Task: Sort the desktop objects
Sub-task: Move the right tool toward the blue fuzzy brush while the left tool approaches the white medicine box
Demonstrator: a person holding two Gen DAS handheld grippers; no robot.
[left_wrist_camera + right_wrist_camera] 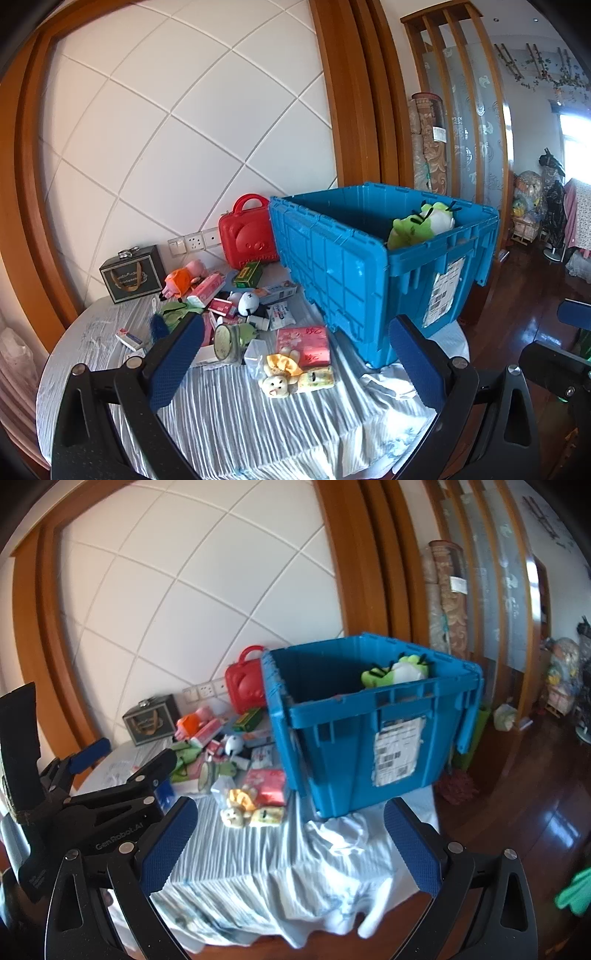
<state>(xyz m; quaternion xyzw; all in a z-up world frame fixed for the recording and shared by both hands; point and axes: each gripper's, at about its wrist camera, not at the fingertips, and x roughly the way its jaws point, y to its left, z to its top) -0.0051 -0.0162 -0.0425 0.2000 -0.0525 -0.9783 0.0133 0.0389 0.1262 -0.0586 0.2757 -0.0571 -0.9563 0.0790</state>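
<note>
The left gripper [295, 354] hangs over the table's near edge, jaws spread wide, nothing between its pads and nothing touched. Past it, toys and boxes [236, 314] lie heaped toward the table's [258, 424] left and middle. The blue crate [332, 266] stands at the right edge, holding a green plush [421, 223]. The right gripper [291, 843] is equally wide and empty.

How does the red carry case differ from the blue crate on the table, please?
The red carry case is much smaller than the blue crate. The case is shut, with a bear face moulded on its front; the crate is open-topped, with a green plush toy inside. The case has a top handle; the crate has a paper label. Both are plastic and stand near the wall.
</note>
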